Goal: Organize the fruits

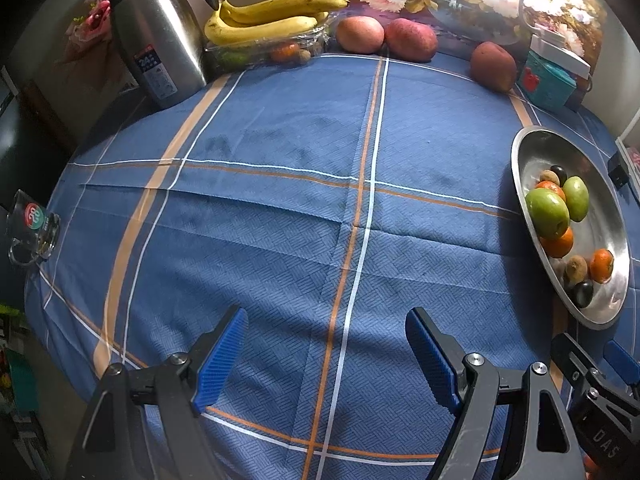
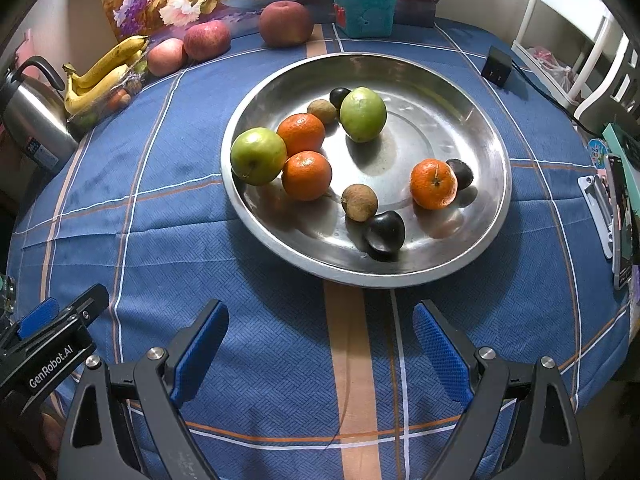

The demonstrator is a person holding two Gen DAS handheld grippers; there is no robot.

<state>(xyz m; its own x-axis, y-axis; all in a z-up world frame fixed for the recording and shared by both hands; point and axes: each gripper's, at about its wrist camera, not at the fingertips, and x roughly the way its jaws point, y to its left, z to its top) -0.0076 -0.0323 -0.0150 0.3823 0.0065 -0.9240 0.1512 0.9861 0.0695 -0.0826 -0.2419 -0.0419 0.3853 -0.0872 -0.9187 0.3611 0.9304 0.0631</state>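
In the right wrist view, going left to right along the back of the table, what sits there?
Steel kettle → bananas → pale red apple → darker red apple → large reddish fruit → teal box → small black box.

left claw (image 1: pixel 326 354): jaws wide, empty, angled steeply down | right claw (image 2: pixel 320 346): jaws wide, empty, angled steeply down
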